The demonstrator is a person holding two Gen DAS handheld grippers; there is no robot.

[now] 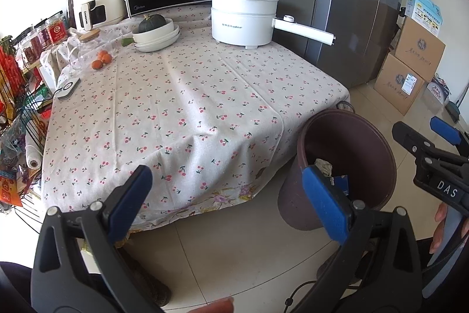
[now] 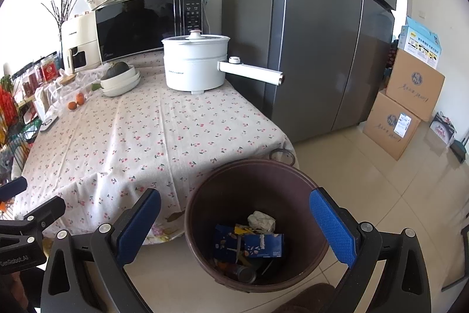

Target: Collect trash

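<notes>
- From the left wrist, the dark brown round plastic bin [image 1: 346,163] was half hidden behind the left gripper [image 1: 228,201]'s blue-padded finger; only a crumpled scrap and a blue corner showed inside.
- The right wrist looked straight down into that bin [image 2: 255,175], where blue cartons [image 2: 263,245], a crumpled pale paper wad [image 2: 261,220] and a dark can lay heaped; the lowest pieces were too shadowed to tell apart.
- Both grippers stood wide open and held nothing; the right gripper [image 2: 234,228] hung over the bin's mouth.
- The right gripper [image 1: 425,140] was cut off at the left view's edge.
- The bin stood on the tiled floor, just beside the cherry-print tablecloth [image 1: 181,107]'s hanging corner.
- The cloth's near stretch lay bare; a white electric pot [image 2: 195,63], stacked white bowls [image 1: 156,38] and oranges [image 1: 101,60] sat at the far side.
- The grey fridge [image 2: 316,49] and stacked cardboard boxes [image 2: 404,104] stood well apart from the bin.
</notes>
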